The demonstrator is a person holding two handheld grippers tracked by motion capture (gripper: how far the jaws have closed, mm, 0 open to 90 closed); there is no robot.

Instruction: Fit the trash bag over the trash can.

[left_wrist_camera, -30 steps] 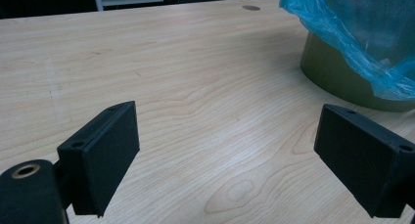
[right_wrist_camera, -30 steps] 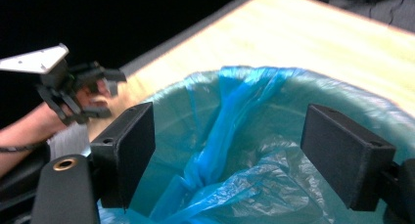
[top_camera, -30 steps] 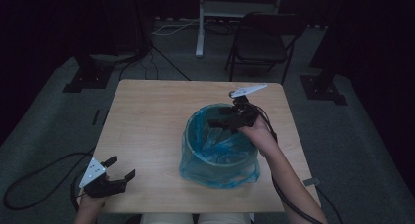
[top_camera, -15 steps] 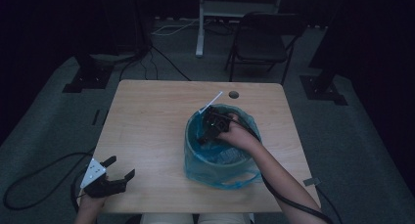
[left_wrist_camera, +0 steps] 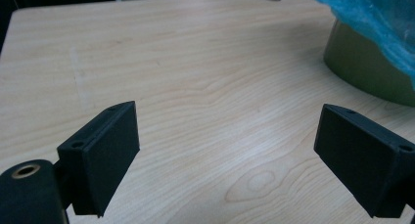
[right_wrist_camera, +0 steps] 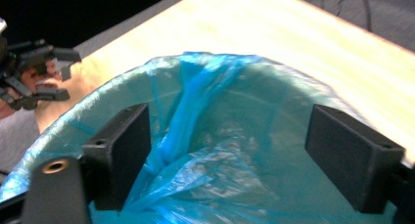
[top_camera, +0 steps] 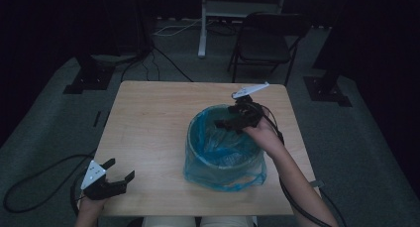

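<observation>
Since half a second ago your right gripper (top_camera: 224,123) has swung back from the bin's middle to its far rim, jaws apart and gripping nothing. On the table (top_camera: 148,118) stands the bin (top_camera: 223,157), its blue bag (right_wrist_camera: 195,131) bunched inside. You look to be seating the liner; next, I think, you should pinch that fold and draw it over the rim. Your left gripper (top_camera: 120,169) rests open near the table's front left corner.

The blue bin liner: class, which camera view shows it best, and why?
The high view: the blue bin liner shows whole, lining the bin and draped over its rim. The right gripper view looks into its crumpled inside. The left gripper view catches one corner at the upper right.
</observation>
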